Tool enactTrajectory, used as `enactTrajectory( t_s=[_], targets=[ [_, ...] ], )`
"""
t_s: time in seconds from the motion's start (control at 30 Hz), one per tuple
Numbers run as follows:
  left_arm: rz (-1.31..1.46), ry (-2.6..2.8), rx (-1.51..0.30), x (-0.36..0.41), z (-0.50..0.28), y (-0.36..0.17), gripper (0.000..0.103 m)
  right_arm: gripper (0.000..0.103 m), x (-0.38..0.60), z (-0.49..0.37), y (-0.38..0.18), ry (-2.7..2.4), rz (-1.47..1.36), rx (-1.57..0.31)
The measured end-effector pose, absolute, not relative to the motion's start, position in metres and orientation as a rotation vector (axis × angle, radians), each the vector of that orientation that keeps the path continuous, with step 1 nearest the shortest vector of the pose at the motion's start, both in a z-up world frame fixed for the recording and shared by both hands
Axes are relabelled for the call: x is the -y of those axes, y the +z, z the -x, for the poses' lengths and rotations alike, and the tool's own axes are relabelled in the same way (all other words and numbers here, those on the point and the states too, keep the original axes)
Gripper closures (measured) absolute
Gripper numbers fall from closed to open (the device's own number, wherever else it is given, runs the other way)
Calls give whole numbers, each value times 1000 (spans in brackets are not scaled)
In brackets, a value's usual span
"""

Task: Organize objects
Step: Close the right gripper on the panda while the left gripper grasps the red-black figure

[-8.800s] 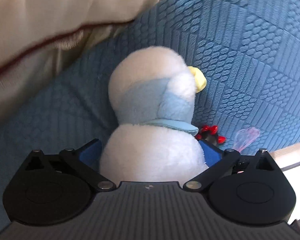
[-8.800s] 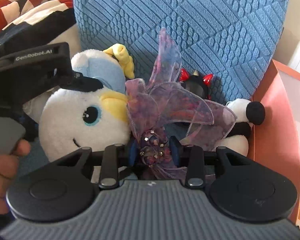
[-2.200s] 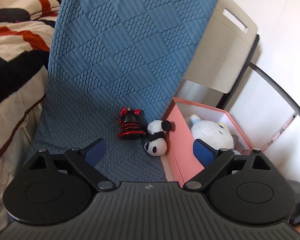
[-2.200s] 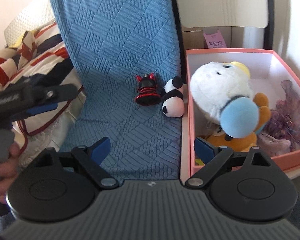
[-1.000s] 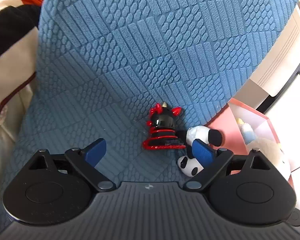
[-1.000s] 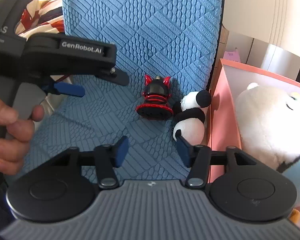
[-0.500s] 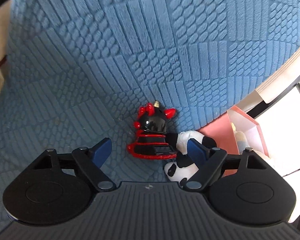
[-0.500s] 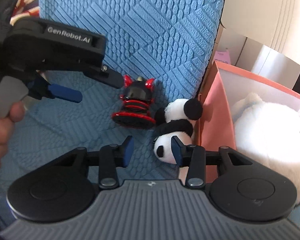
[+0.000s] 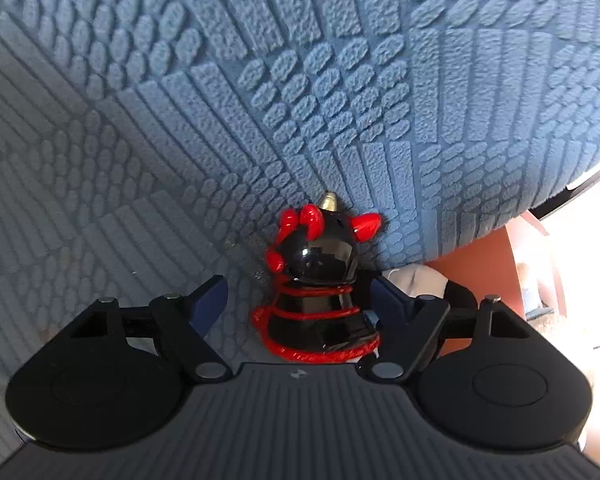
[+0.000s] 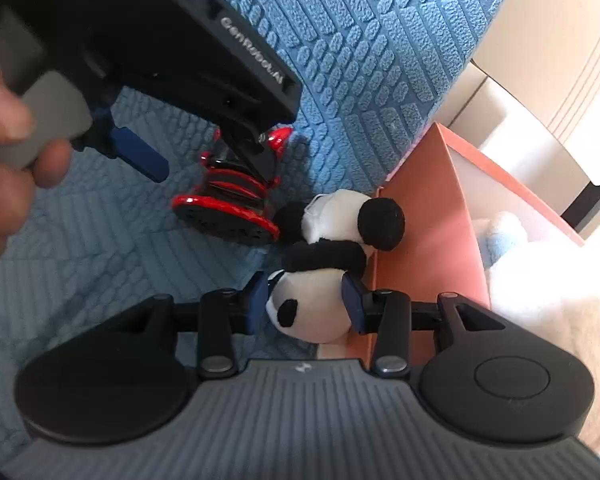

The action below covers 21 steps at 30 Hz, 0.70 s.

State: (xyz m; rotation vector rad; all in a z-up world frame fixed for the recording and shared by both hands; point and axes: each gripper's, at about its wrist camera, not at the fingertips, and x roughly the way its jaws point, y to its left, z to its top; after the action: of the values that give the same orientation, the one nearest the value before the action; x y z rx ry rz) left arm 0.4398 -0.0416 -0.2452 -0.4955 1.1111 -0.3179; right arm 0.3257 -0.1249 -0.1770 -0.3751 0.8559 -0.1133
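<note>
— Right wrist view: what sits in the pink box point(image 10: 420, 216)?
— A white plush toy point(image 10: 548, 280). Outside its wall, the right gripper point(image 10: 305, 300) clamps the panda plush point(image 10: 316, 304) on the blue cushion point(image 10: 380, 40).
— And the left gripper point(image 9: 298, 294)?
— Jaws closing around the black-and-red figurine point(image 9: 320, 280), pads not yet touching.

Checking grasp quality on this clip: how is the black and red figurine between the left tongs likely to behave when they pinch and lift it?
The black and red figurine looks glossy and hard, so the closing left tongs, not yet touching it, may slip. Its flared base is tilted on the soft blue textured cushion, so a nudge could topple it. The thin red horns look breakable.
</note>
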Motion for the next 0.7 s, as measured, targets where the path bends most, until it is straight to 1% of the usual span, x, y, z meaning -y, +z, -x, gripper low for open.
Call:
enactTrajectory(
  t_s=[0.13,0.3,0.37,0.43,0.57,0.7],
  targets=[
    [460,-326,-1133,54,-452,-253,22,58,123,-330,-183,-139,403,-854],
    [454,-348,-1171,64,-462,-268,36,57,122,-329,-189,-146,436,-835],
    [458,-351,-1168,64,-463,-270,39,57,121,-328,-191,-153,444,-828],
    [479,-368,-1167,62,-464,-271,45,58,121,-328,-192,-164,442,-824],
    [457,-367,-1159,63,-458,-270,47,60,124,-327,-192,-173,413,-821],
    [462,-361,-1152,67,-450,-268,47,64,138,-325,-181,-178,293,-827]
  ],
)
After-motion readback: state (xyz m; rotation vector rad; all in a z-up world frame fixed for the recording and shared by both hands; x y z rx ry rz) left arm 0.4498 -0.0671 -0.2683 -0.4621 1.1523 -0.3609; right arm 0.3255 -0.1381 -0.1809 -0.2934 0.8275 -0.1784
